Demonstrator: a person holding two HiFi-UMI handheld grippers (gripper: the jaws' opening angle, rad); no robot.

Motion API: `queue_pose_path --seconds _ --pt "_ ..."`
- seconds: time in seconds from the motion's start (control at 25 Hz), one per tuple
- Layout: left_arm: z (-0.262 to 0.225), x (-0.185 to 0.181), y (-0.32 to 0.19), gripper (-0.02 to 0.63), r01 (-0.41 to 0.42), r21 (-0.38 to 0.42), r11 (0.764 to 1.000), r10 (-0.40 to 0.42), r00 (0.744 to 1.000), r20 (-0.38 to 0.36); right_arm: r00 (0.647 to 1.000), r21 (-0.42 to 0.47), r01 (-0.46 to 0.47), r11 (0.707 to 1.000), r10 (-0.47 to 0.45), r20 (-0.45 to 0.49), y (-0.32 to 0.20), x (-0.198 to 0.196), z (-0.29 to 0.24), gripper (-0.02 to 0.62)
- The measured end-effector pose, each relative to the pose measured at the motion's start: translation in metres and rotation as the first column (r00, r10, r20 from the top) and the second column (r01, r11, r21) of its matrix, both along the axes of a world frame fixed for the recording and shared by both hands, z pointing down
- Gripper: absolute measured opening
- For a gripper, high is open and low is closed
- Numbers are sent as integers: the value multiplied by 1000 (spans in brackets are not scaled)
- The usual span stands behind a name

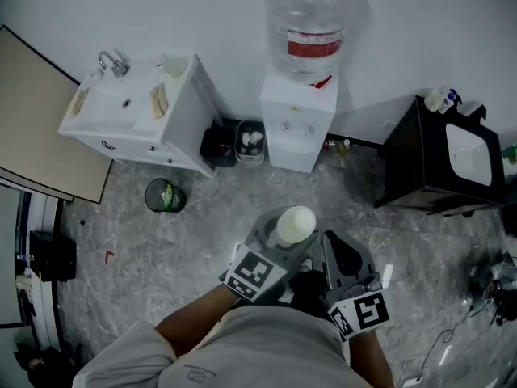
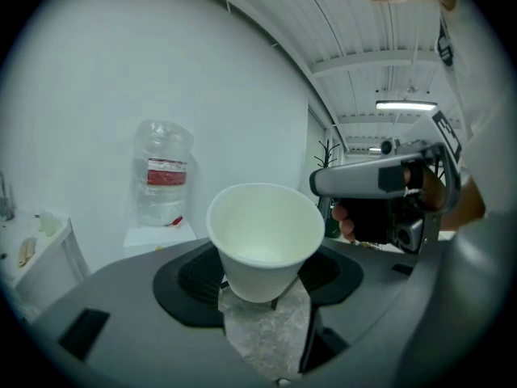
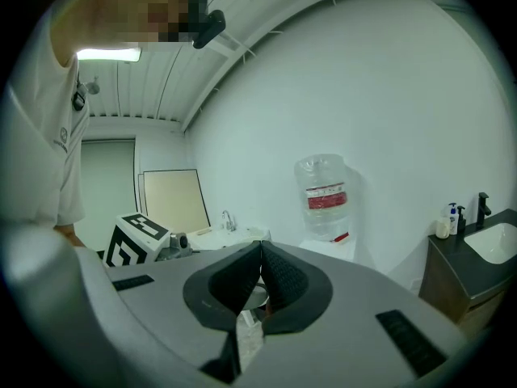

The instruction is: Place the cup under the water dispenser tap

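Observation:
A white paper cup (image 1: 295, 223) stands upright between the jaws of my left gripper (image 2: 262, 296), which is shut on its lower half. In the left gripper view the cup (image 2: 265, 231) looks empty. My right gripper (image 1: 349, 259) hangs just to the right of it, with the pads pressed together and nothing between them (image 3: 260, 275). The white water dispenser (image 1: 297, 124) stands against the far wall with a clear bottle (image 1: 305, 23) on top. Its taps (image 1: 296, 126) face me, well ahead of the cup. A stretch of marble floor lies between the two.
A white sink cabinet (image 1: 133, 111) stands left of the dispenser, with a black bin (image 1: 164, 195) in front of it. Small containers (image 1: 250, 142) sit on the floor beside the dispenser. A dark vanity with a basin (image 1: 440, 164) is at the right. A beige board (image 1: 40, 120) leans at the far left.

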State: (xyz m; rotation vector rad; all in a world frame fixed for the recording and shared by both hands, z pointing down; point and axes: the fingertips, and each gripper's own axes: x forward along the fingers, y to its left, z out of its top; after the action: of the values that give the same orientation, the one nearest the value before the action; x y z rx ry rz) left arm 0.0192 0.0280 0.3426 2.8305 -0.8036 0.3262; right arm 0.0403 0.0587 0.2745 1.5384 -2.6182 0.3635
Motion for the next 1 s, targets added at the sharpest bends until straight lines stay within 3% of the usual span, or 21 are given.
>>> queue_pose_path --seconds 0.32,0.6,1.0 --pt "50 33 -109 262 68 44 997 -68 998 -8 998 -34 64 997 -63 12 -114 35 31 14" --pt "115 62 -222 264 192 53 980 -193 981 28 977 -58 213 975 -213 12 -228 62 64 14" --pt "321 71 -304 262 211 -12 977 -209 973 102 972 -115 233 966 -228 51 -300 66 192 14"
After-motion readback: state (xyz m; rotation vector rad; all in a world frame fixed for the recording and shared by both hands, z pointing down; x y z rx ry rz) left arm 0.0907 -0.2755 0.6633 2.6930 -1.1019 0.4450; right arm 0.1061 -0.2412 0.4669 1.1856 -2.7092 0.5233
